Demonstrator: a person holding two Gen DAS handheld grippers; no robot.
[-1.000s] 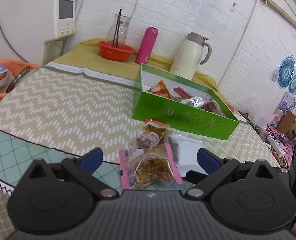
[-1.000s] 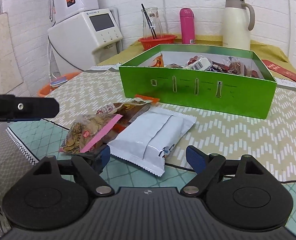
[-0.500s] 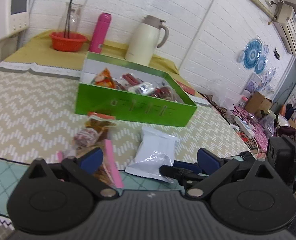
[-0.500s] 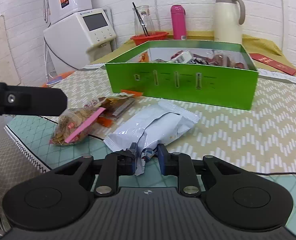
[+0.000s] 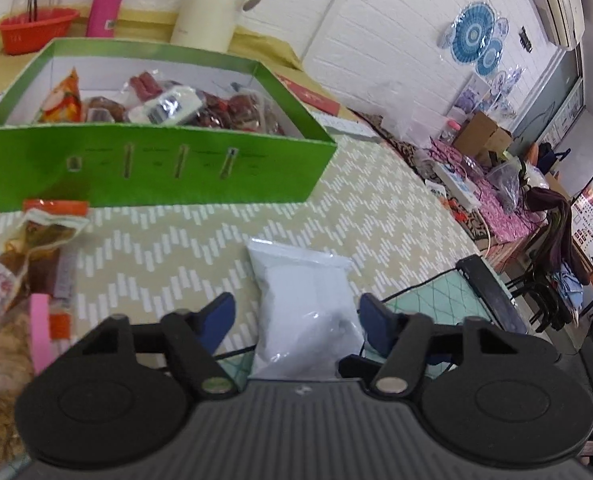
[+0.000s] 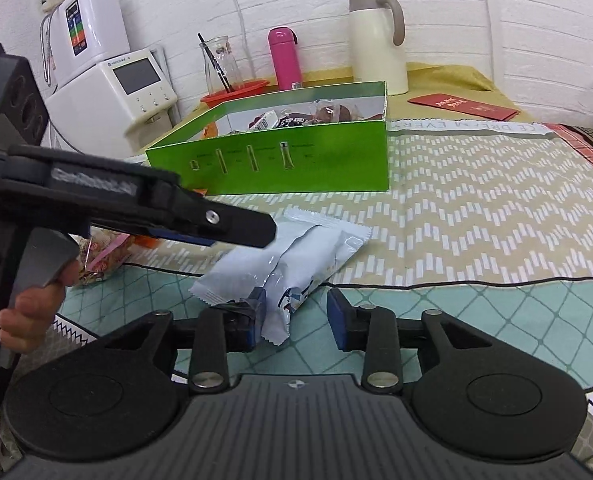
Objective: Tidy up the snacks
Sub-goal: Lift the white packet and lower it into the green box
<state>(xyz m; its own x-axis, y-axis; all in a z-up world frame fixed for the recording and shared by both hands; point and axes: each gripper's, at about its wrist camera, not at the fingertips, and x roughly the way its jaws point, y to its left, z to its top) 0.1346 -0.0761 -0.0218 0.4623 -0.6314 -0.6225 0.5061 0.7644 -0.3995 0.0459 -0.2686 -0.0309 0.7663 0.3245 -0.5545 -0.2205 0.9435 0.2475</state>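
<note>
Item: white packet (image 5: 308,304), lying on the mat in front of the green box (image 5: 156,168), well short of it. Your left gripper (image 5: 296,320) straddles it, jaws closing, pads not yet pressing. Your right gripper (image 6: 296,316) is opening, the packet's near end between its pads, grip let go. Risks: slick film may slide from the pads; a shallow pinch may catch only the crimped seam, and the packet may fall short of the box.

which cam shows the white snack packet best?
Right wrist view. The white snack packet lies there nearly whole, back seam and crimped ends sharp, printed corner between the opening right gripper. Left wrist view shows the packet blurred, near end cut off, between the closing left gripper.
</note>
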